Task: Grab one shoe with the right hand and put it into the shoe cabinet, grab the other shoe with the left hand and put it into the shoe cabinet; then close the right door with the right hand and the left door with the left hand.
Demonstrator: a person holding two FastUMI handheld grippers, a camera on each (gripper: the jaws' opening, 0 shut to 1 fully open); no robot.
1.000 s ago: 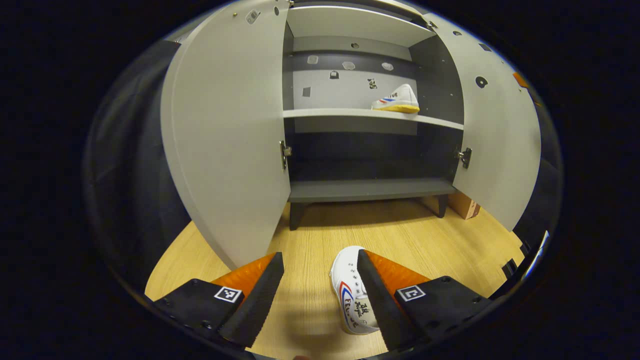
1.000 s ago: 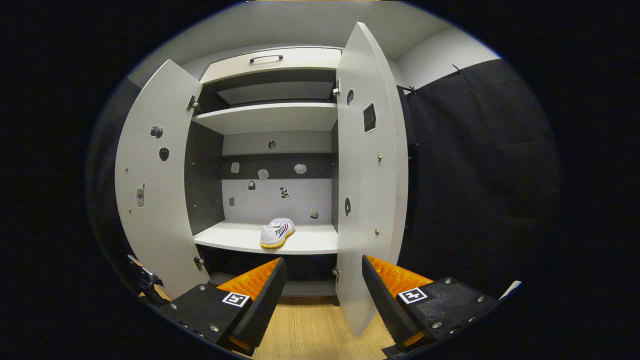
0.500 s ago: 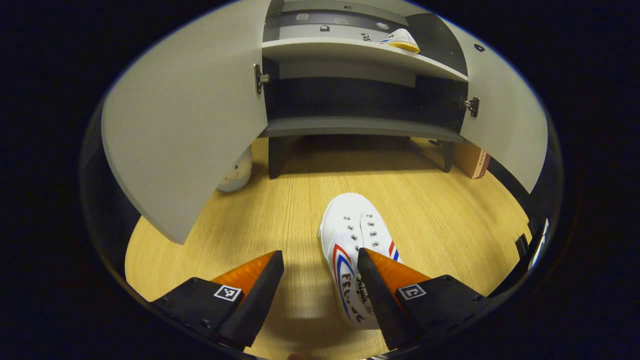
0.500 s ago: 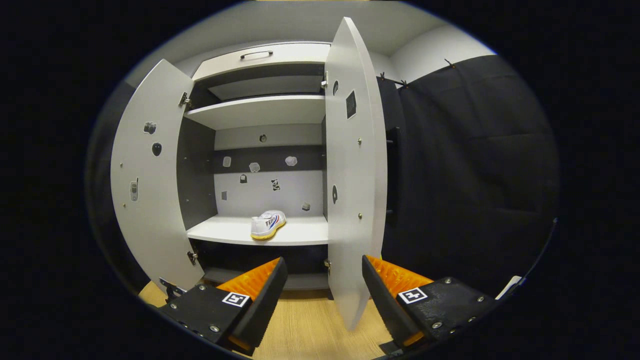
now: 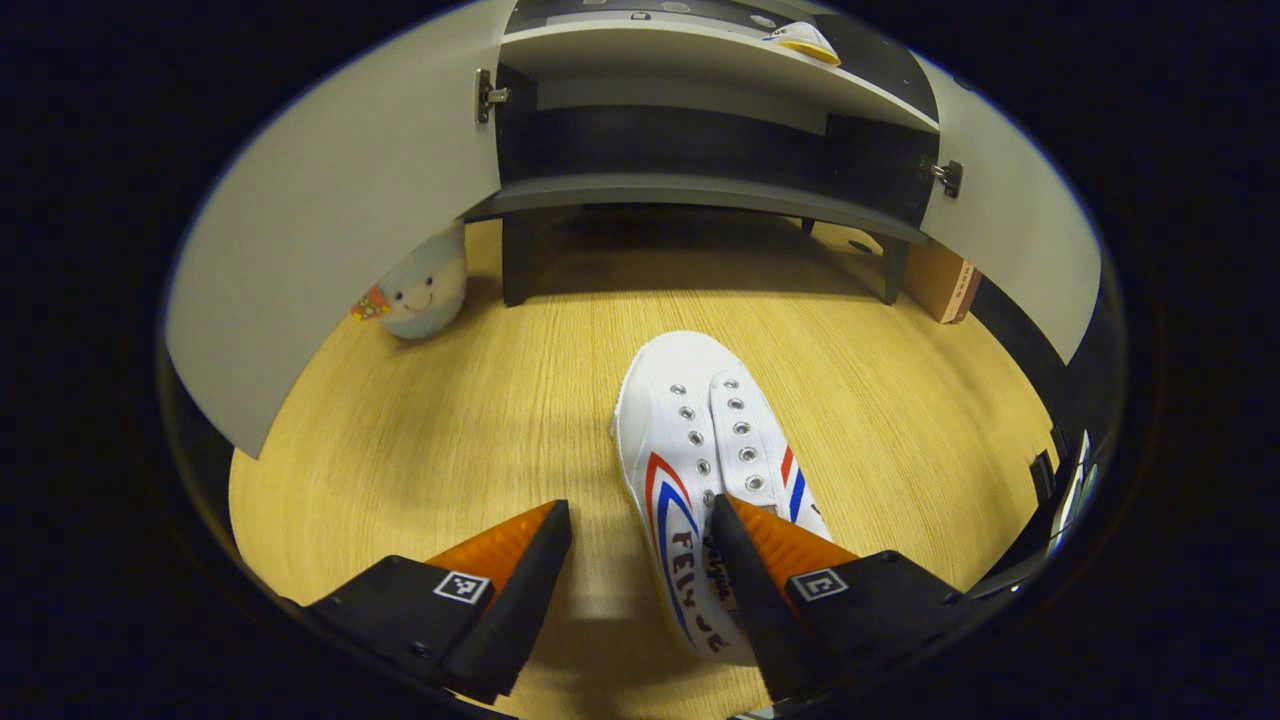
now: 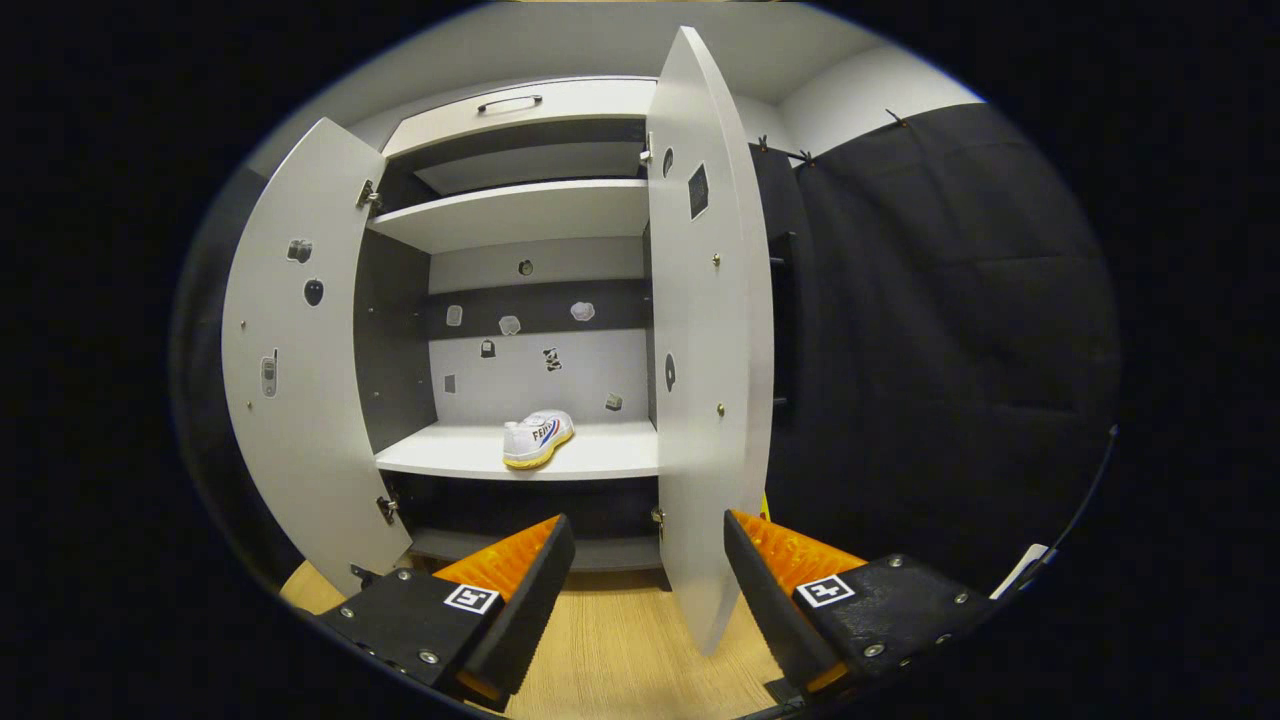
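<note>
A white shoe [image 5: 700, 470] with red and blue stripes lies on the wooden floor, toe toward the cabinet. My left gripper [image 5: 640, 560] hangs open just above its heel end; one finger overlaps the shoe's tongue, the other is over bare floor. The second white shoe [image 6: 537, 438] with a yellow sole rests on the cabinet's middle shelf [image 6: 600, 465], also seen as the shoe [image 5: 805, 42] at the top of the left gripper view. My right gripper [image 6: 640, 575] stands open and empty in front of the cabinet. Both doors, left door [image 6: 300, 350] and right door [image 6: 705, 330], are open.
A round plush toy [image 5: 422, 285] sits on the floor beside the cabinet's left leg, behind the left door [image 5: 330, 220]. A brown box [image 5: 942, 285] stands by the right leg. The right door [image 5: 1010, 230] swings out at the right. Black cloth [image 6: 930, 330] hangs right of the cabinet.
My left gripper has tilted down and come closer over the floor shoe, which now looks larger and nearer. The right gripper view has drifted slightly back from the cabinet.
</note>
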